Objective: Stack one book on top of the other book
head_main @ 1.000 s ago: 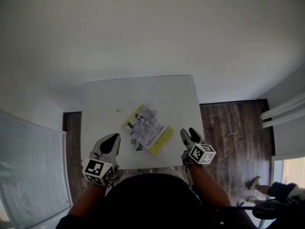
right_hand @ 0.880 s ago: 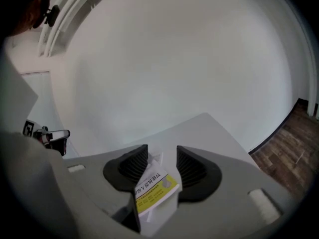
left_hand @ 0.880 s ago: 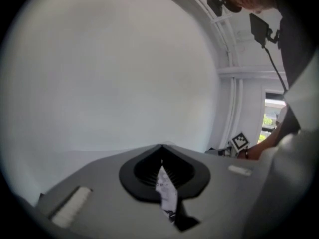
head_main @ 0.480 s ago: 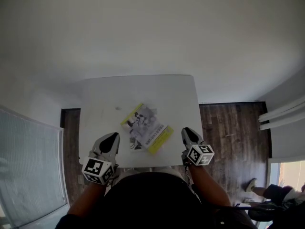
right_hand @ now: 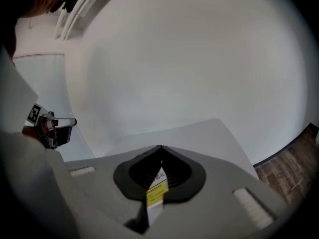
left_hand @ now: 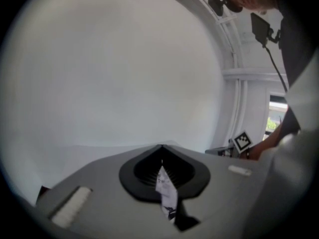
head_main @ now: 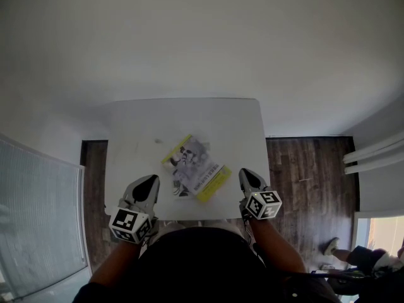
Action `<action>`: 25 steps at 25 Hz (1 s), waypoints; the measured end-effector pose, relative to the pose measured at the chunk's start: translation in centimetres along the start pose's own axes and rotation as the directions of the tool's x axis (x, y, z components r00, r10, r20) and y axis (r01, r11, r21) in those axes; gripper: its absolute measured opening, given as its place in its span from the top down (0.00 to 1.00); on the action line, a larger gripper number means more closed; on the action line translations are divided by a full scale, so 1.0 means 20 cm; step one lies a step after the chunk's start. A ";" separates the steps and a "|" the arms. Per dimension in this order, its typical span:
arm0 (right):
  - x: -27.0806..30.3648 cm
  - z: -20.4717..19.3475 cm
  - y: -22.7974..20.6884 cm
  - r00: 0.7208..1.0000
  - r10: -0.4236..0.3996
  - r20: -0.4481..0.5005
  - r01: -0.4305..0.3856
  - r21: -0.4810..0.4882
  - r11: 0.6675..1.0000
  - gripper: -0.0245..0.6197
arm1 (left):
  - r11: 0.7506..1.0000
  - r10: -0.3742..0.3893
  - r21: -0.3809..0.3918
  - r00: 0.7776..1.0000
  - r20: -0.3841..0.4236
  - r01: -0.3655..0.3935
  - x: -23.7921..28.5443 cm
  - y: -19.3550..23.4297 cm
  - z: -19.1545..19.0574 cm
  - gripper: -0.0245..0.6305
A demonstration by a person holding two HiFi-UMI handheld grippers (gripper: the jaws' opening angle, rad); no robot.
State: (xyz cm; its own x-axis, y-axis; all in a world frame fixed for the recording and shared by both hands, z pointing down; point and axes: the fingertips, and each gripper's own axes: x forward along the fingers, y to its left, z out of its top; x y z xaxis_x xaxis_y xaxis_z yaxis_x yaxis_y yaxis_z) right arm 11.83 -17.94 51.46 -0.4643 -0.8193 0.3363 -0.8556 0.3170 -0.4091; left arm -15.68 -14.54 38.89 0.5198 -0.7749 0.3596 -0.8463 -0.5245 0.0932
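Right gripper (head_main: 245, 175), jaws just closed on nothing, sits nearer than the shut, empty left gripper (head_main: 152, 180) to the stacked books (head_main: 194, 169) lying diagonally between them.

The table (head_main: 132, 137) is finished in a smooth, matt white. The book covers (head_main: 192, 168) are made of printed paper; their gloss cannot be judged. The floor (head_main: 309, 163) is laid in dark, grained wood planks. The left gripper (head_main: 149, 182) and right gripper (head_main: 247, 175) are moulded in matt grey plastic, with ribbed black insets.
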 end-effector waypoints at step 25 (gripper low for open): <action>-0.12 -0.07 0.04 0.999 -0.022 -0.026 0.022 0.036 0.999 0.96 | 0.999 -0.035 -0.013 0.999 0.004 0.035 -0.06 0.00 -0.04 0.96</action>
State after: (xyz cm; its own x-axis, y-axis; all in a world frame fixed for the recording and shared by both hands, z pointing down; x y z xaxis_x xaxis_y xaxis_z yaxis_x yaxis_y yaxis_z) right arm 11.92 -15.10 51.58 -0.4516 -0.8133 0.3669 -0.8571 0.2813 -0.4315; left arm -16.41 -13.33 39.15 0.5497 -0.7574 0.3522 -0.8289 -0.5468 0.1179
